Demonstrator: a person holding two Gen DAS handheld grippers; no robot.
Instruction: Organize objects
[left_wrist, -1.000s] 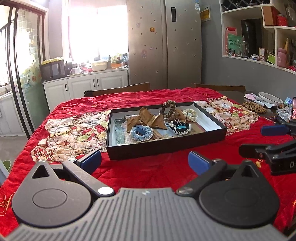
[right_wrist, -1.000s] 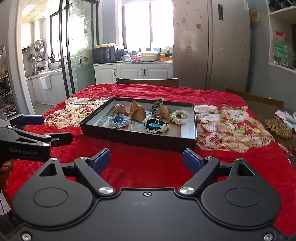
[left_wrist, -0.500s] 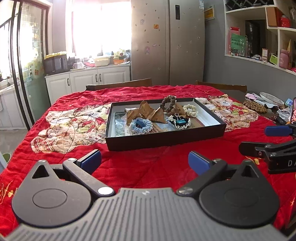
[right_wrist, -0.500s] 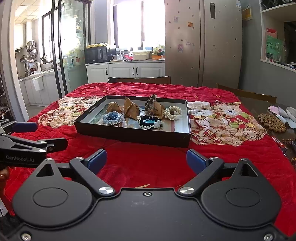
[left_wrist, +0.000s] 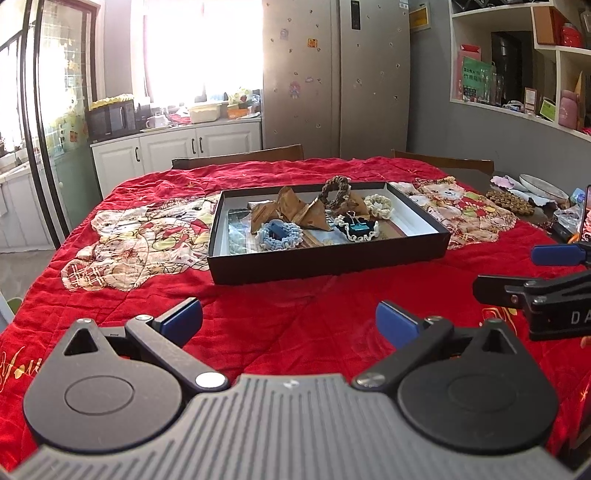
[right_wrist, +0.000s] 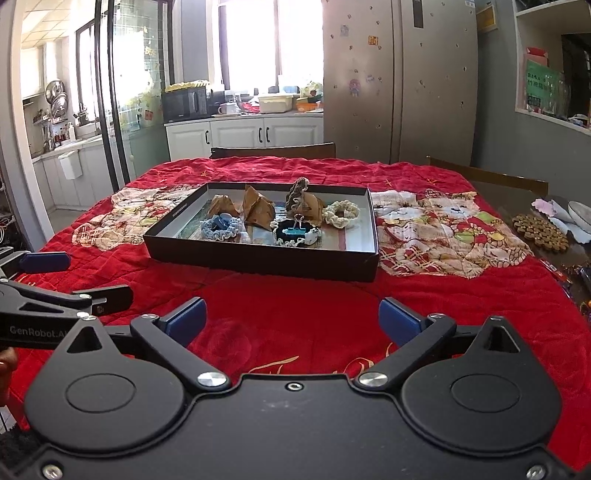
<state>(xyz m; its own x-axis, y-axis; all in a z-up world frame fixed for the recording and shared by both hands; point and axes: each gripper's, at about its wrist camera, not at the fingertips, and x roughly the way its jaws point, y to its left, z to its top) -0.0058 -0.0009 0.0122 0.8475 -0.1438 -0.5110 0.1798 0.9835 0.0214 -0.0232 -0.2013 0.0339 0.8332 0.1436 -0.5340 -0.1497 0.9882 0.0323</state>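
Resting on quilted red cloth (left_wrist: 295, 325), shallow rectangular black tray (left_wrist: 328, 258), crocheted scrunchies (left_wrist: 279, 236)

A tall steel fridge (right_wrist: 400, 79) anchors the far wall; left of it, a bright window (right_wrist: 271, 42) over white cabinets (right_wrist: 243, 133) (microwave on top), right of it grey wall with white shelving (left_wrist: 517, 55)
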